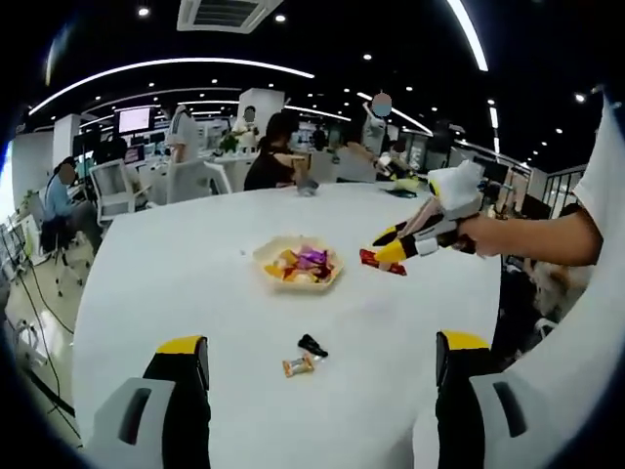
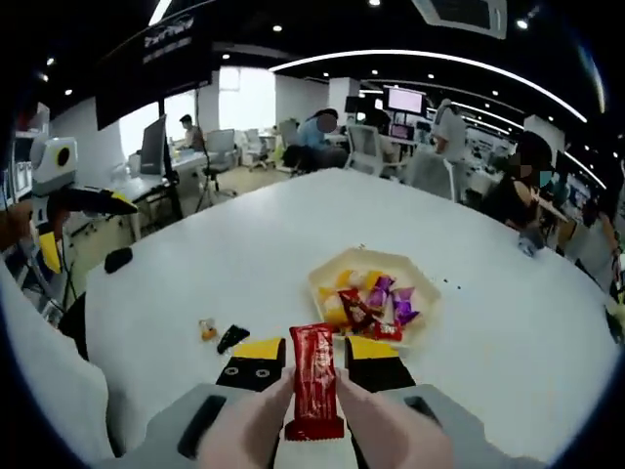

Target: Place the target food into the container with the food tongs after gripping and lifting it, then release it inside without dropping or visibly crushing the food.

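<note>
A red snack packet (image 2: 314, 386) stands lengthwise between the yellow-tipped jaws of my right gripper (image 2: 314, 350), which is shut on it. Just ahead of it lies a shallow pale dish (image 2: 426, 293) heaped with wrapped candies in purple, yellow and red. In the left gripper view the right gripper (image 1: 389, 248) comes in from the right, holding the red packet (image 1: 379, 261) slightly above the table beside the dish (image 1: 266, 252). My left gripper (image 1: 322, 344) hangs wide open over the near table, nothing between its jaws. It also shows at the far left of the right gripper view (image 2: 88, 230).
Two loose candies lie on the white table (image 1: 176, 283) short of the dish: an orange one (image 1: 297, 366) and a black one (image 1: 312, 346). A person's arm (image 1: 547, 239) reaches in from the right. People sit at desks and chairs beyond the table's far edge.
</note>
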Action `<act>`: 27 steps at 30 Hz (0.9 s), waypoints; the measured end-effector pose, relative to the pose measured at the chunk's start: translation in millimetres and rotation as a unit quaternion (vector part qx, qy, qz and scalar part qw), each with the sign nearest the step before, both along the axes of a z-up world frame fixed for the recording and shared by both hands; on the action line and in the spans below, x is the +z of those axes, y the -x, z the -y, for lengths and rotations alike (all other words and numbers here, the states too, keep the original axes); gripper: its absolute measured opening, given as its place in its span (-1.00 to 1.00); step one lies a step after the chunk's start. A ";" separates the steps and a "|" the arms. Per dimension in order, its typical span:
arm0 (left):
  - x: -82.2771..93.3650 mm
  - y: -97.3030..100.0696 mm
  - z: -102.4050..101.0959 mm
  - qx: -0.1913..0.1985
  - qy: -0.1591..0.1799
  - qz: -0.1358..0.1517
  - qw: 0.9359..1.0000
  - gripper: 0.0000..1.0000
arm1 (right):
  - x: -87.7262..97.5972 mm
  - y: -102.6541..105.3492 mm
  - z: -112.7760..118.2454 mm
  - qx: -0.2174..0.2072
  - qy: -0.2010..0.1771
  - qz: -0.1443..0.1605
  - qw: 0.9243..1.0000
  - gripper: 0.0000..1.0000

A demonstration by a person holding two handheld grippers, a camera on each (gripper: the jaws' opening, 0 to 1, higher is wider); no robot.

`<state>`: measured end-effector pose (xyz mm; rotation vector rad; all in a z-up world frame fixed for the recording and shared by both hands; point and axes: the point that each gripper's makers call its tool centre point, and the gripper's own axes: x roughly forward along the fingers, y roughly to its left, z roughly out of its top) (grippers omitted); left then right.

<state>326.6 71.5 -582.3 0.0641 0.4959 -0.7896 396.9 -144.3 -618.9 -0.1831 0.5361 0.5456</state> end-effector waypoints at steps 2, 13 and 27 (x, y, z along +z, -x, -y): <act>-0.6 0.0 5.0 -0.007 0.000 -0.001 1.000 0.94 | 2.9 9.2 13.0 -0.026 -0.014 -0.001 1.000 -0.55; -1.7 3.9 21.4 -0.035 -0.002 -0.002 0.999 0.93 | -1.8 48.4 56.7 -0.100 -0.035 -0.007 0.994 -0.55; -3.2 6.5 16.6 -0.027 -0.013 -0.007 1.000 0.93 | 14.1 16.0 49.0 -0.068 -0.016 0.004 0.998 -0.54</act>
